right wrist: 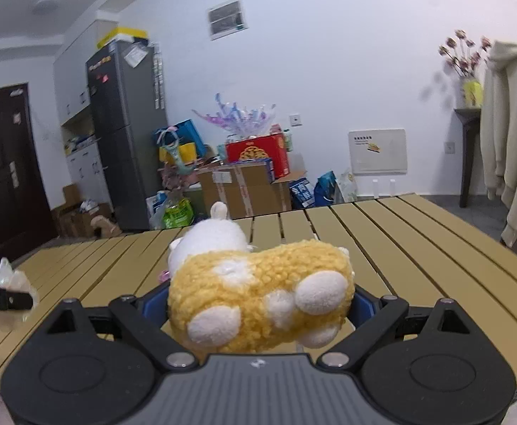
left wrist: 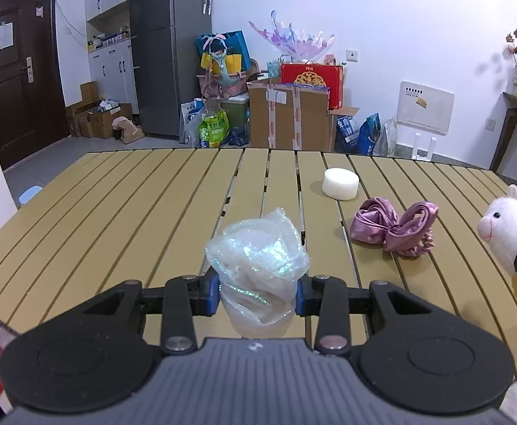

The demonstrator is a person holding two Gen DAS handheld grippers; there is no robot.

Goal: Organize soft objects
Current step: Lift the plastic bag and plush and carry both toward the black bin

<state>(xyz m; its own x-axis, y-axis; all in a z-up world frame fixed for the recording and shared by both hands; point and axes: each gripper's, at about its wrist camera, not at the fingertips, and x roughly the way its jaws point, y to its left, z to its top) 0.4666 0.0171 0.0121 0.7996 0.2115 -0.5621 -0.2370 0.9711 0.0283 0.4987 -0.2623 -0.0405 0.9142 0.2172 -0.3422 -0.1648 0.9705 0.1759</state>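
Left hand-held gripper (left wrist: 257, 292): clamped on the crumpled plastic bag (left wrist: 258, 260), near centre of the tabletop (left wrist: 116, 194). Right hand-held gripper (right wrist: 258, 308): clamped on the yellow-and-white plush toy (right wrist: 258, 294). Purple bow (left wrist: 393, 228) and white foam disc (left wrist: 340, 183) lie farther right.

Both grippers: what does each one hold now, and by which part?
The left gripper pinches the crumpled clear plastic bag at its lower, narrower part. The right gripper clamps the plush toy across its yellow body, with the white head pointing away.
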